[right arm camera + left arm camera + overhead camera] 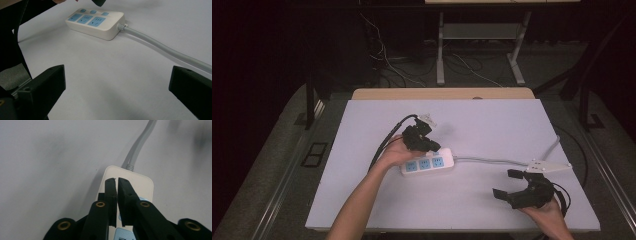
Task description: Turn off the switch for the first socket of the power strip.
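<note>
A white power strip (427,164) with three blue sockets and blue buttons lies mid-table, its grey cable (492,161) running right. My left gripper (432,146) is shut and tipped down over the strip's back edge. In the left gripper view the jaws (117,180) stand almost together above the strip (141,185), near its cable (140,142) end, with nothing between them. My right gripper (503,183) is open at the front right, well apart from the strip. In the right gripper view its jaws (117,82) spread wide over bare table, facing the strip (96,21) and cable (162,48).
The white table top (492,125) has a wooden strip at its far edge (442,93). Beyond it are desk legs and loose cables on the floor (462,65). A dark floor socket plate (314,154) lies left of the table.
</note>
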### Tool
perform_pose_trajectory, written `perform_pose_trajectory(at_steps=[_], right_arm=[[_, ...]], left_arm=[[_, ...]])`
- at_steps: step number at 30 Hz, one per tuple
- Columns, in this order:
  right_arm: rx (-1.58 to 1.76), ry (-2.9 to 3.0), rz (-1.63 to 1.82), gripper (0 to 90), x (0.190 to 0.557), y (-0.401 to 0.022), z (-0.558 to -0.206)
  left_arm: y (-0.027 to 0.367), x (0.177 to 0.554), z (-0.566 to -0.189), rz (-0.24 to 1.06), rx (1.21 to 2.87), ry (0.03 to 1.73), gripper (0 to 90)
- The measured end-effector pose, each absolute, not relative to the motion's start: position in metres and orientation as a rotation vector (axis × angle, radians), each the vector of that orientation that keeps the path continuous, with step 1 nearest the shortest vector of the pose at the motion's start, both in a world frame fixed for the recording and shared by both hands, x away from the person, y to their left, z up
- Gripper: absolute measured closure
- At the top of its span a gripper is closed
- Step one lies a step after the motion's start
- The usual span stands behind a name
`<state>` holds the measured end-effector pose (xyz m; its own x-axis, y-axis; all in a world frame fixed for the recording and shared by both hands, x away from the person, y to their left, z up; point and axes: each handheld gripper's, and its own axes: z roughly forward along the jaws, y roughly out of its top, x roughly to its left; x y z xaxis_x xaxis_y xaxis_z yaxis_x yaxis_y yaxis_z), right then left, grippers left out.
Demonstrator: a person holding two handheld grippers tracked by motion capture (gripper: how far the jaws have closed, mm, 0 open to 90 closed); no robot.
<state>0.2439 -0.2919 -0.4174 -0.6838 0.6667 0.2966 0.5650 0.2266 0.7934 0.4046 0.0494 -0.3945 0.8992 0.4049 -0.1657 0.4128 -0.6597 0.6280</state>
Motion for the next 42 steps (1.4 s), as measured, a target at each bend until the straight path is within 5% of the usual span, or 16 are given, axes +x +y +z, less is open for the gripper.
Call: perform_pose_trajectory(at_steps=[42], right_arm=[[1.185, 2.375, 1.466, 0.6, 0.243, -0.293, -0.417]], left_arm=[[0.040, 0.408, -0.414, -0.031, 2.391, 0.600, 89.6]])
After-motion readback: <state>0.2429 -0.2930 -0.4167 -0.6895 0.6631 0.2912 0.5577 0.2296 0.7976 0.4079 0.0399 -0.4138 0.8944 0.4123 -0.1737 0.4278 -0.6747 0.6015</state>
